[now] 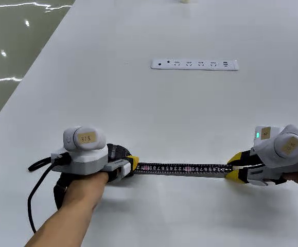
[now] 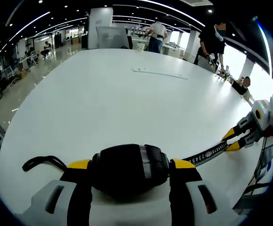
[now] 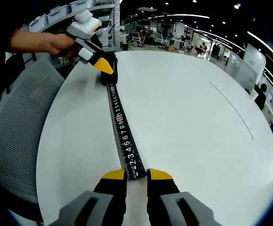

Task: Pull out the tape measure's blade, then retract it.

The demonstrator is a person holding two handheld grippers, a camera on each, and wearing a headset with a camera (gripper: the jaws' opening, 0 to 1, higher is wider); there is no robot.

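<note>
My left tongs (image 2: 131,164) clamp the case (image 1: 115,153), right tongs (image 1: 233,168) pinch the blade (image 1: 182,169) at lower right; I'd pull straight and level.

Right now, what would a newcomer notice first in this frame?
The black numbered blade stretched straight across the white table, low in the head view. The left claw clamps the black case at one end; the right claw pinches the blade's tip. A white power strip lies farther back.
</note>
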